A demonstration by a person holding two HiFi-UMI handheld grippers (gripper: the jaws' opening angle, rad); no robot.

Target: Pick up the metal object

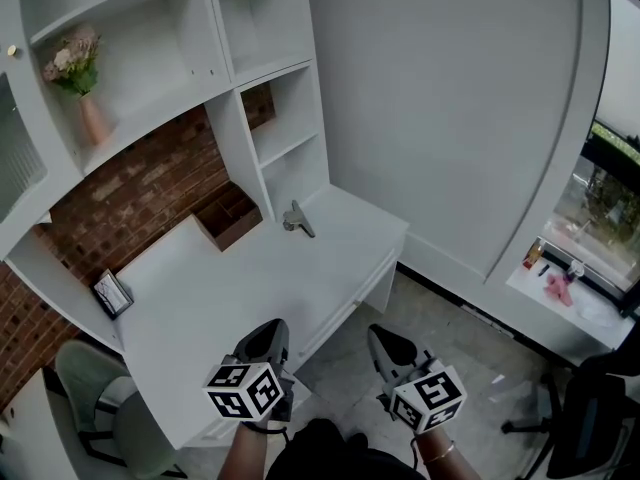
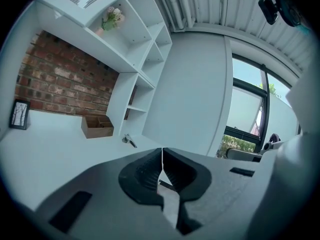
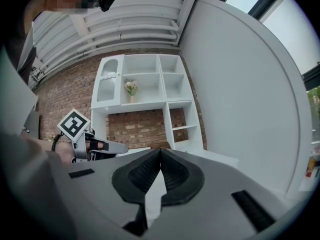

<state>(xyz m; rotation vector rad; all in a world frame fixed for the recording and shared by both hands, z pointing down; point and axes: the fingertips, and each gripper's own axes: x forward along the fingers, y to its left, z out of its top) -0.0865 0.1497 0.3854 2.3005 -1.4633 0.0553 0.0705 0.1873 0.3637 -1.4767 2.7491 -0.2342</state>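
The metal object (image 1: 297,219) lies on the white table (image 1: 230,298) near its back right corner, close to the foot of the white shelf unit (image 1: 285,128). It is a small grey piece with a thicker end towards the shelves and a thin arm pointing out over the tabletop; in the left gripper view it shows as a small shape (image 2: 130,141) far ahead of the tongs. Nothing touches it.

Just to its left, against the table's back edge, stands an open wooden box (image 1: 228,215), apart from the metal object. Behind the box runs a red brick wall (image 1: 140,193). At the back left corner a small black picture frame (image 1: 112,294) leans against that wall. On a shelf above the bricks stands a pink vase of flowers (image 1: 80,78).

The left tongs (image 1: 268,330) hang over the table's front edge, well apart from the metal object, with the jaws clenched together on nothing. The right tongs (image 1: 383,340) hang off the table, over the tiled floor (image 1: 450,338) beyond the front right corner, and are likewise pressed shut and empty. A pale green chair (image 1: 95,398) stands at the table's left end.
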